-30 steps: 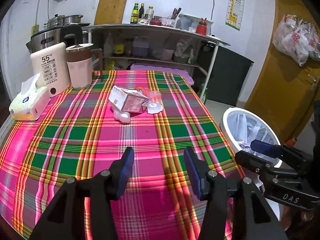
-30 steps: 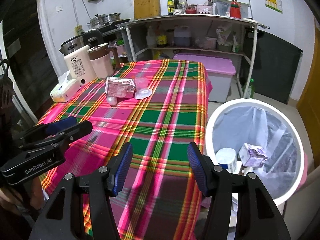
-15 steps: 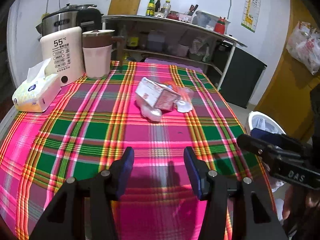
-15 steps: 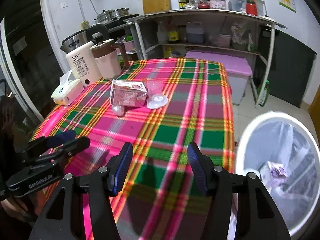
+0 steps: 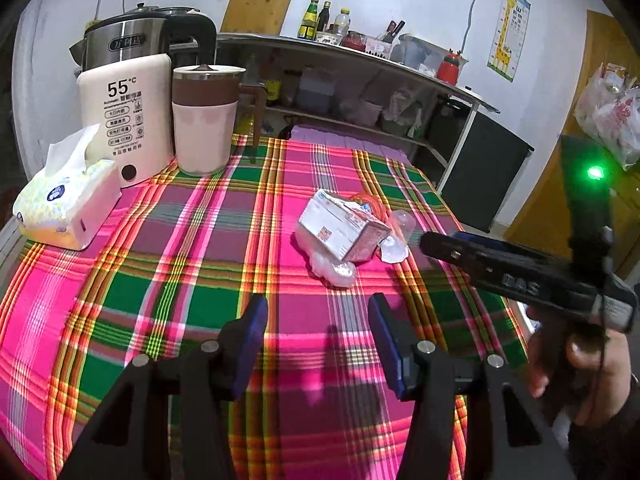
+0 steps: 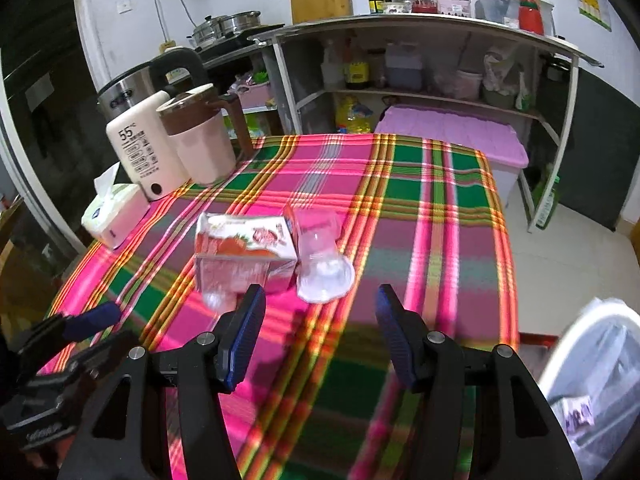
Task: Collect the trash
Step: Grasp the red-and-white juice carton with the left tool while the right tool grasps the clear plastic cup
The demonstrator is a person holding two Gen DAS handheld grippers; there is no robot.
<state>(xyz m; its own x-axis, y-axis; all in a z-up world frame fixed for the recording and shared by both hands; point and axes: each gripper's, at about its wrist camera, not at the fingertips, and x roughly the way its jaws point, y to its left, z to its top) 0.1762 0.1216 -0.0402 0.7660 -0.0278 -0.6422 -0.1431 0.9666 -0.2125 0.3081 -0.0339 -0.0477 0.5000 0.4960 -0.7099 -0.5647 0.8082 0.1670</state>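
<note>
- Lying in a small heap near the middle of the pink-and-green plaid tablecloth [image 6: 420, 208], a pink-and-white printed carton [image 6: 244, 252], a clear plastic cup [image 6: 322, 256] tipped on its side and a clear crumpled wrapper [image 5: 332, 266] under the carton's near-left corner are yet to be collected.
- Both grippers hover on the near side of the heap, touching nothing: left gripper [image 5: 318, 340] and right gripper [image 6: 320, 336] both have jaws spread and empty.
- Down at the near right, the white-rimmed lined bin [image 6: 560, 356] already holds a purple-printed box [image 6: 578, 414], so the job looks partly done.

Tissue box [image 5: 66, 204] at plaid tablecloth [image 5: 160, 280] corner; white warmer [image 5: 126, 114] beside pink jug [image 5: 204, 120]; steel kettle [image 5: 120, 42] behind.
</note>
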